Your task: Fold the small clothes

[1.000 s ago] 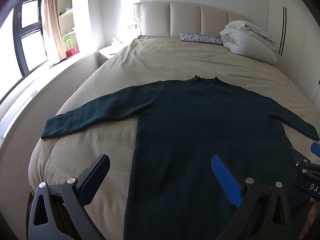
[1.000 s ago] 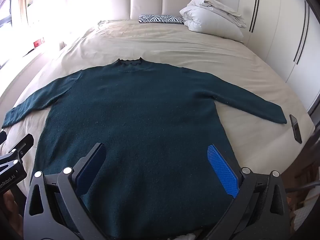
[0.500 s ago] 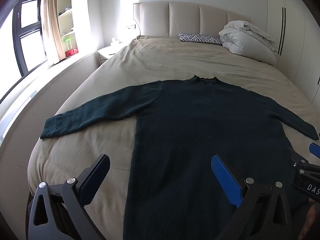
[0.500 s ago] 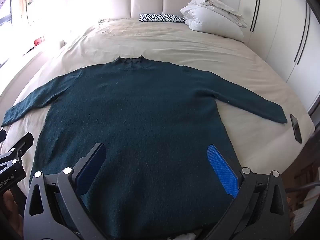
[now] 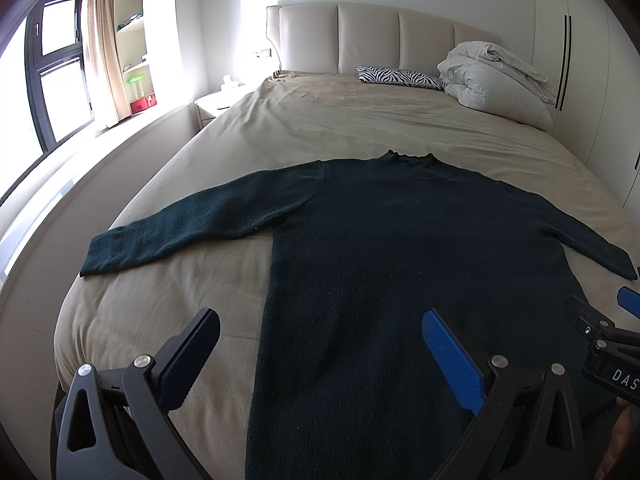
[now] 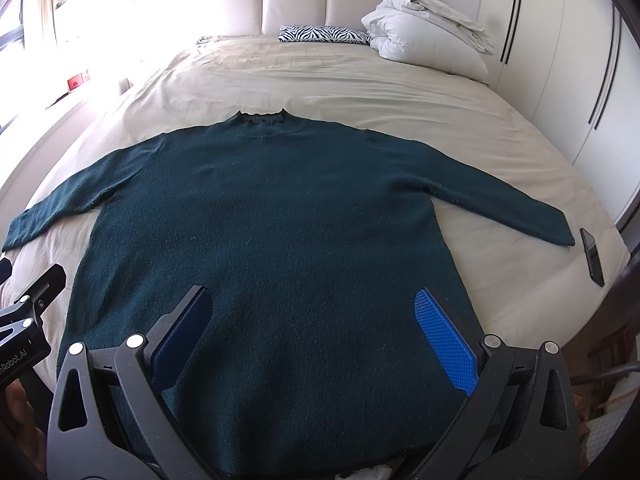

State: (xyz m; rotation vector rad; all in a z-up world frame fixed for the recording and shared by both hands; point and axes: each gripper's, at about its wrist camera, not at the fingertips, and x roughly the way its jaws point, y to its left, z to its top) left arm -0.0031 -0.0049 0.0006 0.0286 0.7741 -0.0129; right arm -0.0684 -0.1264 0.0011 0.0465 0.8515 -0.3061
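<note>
At the bottom of each view the left gripper [image 5: 320, 344] and right gripper [image 6: 312, 332] hung spread wide and empty over the hem of the dark green sweater [image 6: 264, 220], which lay flat mid-frame with both sleeves out. A pinch catching one knit layer, or the loose beige sheet [image 5: 168, 296] beneath, could drag it crooked. Farther up were a zebra pillow [image 6: 324, 34], a bundled duvet [image 6: 428, 40] and the headboard [image 5: 368, 40], with a phone [image 6: 592, 256] at right.

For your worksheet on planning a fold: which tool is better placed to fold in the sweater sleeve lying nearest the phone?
Right, probably. The right tool hangs open over the dark green knitted sweater, on the side of the sleeve beside the black phone.
</note>
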